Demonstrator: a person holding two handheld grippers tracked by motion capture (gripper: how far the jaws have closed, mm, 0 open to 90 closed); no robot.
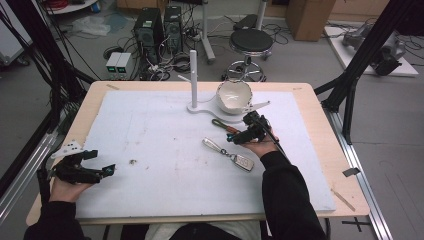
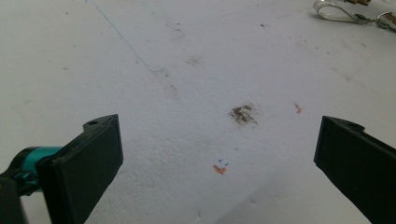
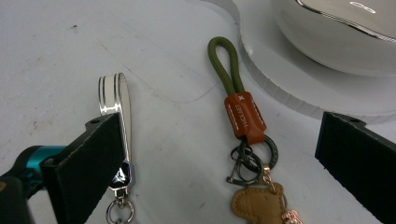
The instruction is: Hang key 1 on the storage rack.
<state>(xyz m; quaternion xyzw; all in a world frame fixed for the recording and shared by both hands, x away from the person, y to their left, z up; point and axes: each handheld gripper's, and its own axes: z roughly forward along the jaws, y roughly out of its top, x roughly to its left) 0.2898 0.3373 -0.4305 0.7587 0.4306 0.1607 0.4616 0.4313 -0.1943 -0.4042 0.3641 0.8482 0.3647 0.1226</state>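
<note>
R gripper [image 3: 219,154] hangs low over the white foam mat [image 1: 150,130], jaws spread wide, nothing pinched. Between them in the right gripper view lies the green-loop keychain [image 3: 238,112]: olive cord loop, orange-brown leather tab, dark split rings, tan leather charm at the bottom edge. It lies flat on the mat, just beside the white stand base [image 3: 280,79], w/ the white bowl [image 1: 233,96] close behind. A second one, the chrome-strap keychain [image 3: 119,121] w/ car key fob [image 1: 244,162], lies just to the side, its strap partly behind the R gripper's one jaw; can't tell if that jaw touches it. L gripper [image 1: 82,167] rests near the mat's left edge, well apart from the keys, jaws also spread, bare stained foam between them. The peg stand [image 1: 193,80] is upright w/ nothing on its side peg. Judging by this, work is at the start: neither keychain lifted, R gripper lined up on the green-loop one but not closed. Left to do, probably: close on the tab or loop, lift, carry to wherever it goes, peg or bowl I'd guess, then same for the chrome one.
</note>
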